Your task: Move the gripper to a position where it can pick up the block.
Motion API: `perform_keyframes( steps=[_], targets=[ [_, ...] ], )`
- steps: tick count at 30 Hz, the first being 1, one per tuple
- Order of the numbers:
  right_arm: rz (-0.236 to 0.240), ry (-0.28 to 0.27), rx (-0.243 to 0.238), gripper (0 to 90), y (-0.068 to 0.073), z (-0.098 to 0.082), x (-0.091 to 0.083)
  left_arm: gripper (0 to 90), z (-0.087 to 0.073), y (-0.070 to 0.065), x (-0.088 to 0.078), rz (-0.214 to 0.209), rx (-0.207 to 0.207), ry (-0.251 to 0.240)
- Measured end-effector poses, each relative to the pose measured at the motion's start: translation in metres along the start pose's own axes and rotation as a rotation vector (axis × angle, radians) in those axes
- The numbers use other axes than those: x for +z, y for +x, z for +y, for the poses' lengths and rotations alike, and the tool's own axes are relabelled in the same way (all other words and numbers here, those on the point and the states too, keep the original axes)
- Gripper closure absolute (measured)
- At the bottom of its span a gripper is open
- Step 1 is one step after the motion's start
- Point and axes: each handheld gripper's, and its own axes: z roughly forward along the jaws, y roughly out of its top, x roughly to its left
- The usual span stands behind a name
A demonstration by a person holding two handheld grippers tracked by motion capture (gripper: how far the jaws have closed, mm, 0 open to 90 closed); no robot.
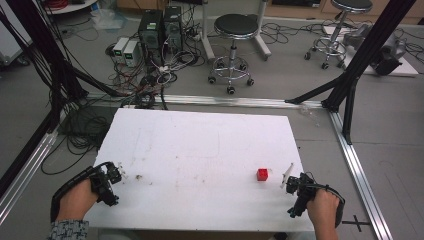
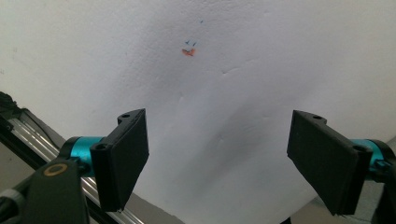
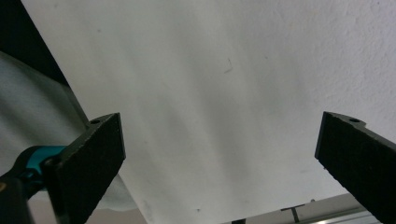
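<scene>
While the high view shows one red cube point(image 1: 262, 174) on the white table point(image 1: 200, 150), just beside the right gripper point(image 1: 289, 176), both gripper views show bare board. The left gripper point(image 2: 217, 154) has a small orange mark point(image 2: 188, 52) ahead. Each of the two grippers has its jaws wide apart and empty.
</scene>
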Motion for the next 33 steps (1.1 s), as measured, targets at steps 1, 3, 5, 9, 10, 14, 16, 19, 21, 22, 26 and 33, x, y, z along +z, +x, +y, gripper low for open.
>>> perform_keyframes(
  steps=[1, 3, 5, 9, 10, 14, 16, 19, 21, 22, 26, 33],
  targets=[
    [0.003, 0.001, 0.000, 0.8, -0.001, -0.001, 0.001, 21.0, 0.001, 0.000, -0.001, 0.000, 0.006, 0.000],
    [-0.001, 0.002, -0.017, 0.8, -0.002, 0.000, 0.001, 21.0, 0.001, 0.000, 0.000, 0.001, 0.007, -0.002],
    [0.001, 0.001, -0.044, 0.8, -0.004, 0.001, 0.000, 21.0, 0.000, 0.001, 0.000, -0.003, 0.003, -0.003],
    [-0.005, -0.018, -0.079, 0.7, -0.011, 0.005, -0.001, 21.2, -0.001, 0.001, -0.001, 0.001, -0.002, -0.007],
    [-0.005, -0.018, -0.079, 0.7, -0.011, 0.005, -0.001, 21.2, -0.001, 0.001, -0.001, 0.001, -0.002, -0.007],
    [-0.007, -0.036, -0.102, 0.8, -0.020, 0.010, -0.004, 21.2, -0.001, 0.002, -0.005, 0.005, -0.001, -0.012],
    [-0.012, -0.035, -0.111, 0.8, -0.026, 0.012, -0.007, 21.2, -0.001, 0.002, -0.005, 0.003, -0.001, -0.017],
    [-0.006, -0.072, -0.110, 0.8, -0.040, 0.009, -0.014, 21.1, -0.002, 0.002, -0.006, -0.005, -0.007, -0.022],
    [0.000, -0.088, -0.120, 0.8, -0.047, 0.007, -0.018, 21.1, -0.002, 0.003, -0.007, -0.007, -0.003, -0.024],
    [0.000, -0.088, -0.120, 0.8, -0.047, 0.007, -0.018, 21.1, -0.002, 0.003, -0.007, -0.007, -0.003, -0.024],
    [-0.008, -0.086, -0.159, 0.8, -0.057, 0.007, -0.031, 21.2, -0.003, 0.004, -0.008, -0.007, -0.009, -0.023],
    [-0.035, -0.086, -0.264, 0.8, -0.066, 0.023, -0.061, 21.2, -0.002, 0.003, -0.006, -0.004, -0.012, -0.030]
  ],
)
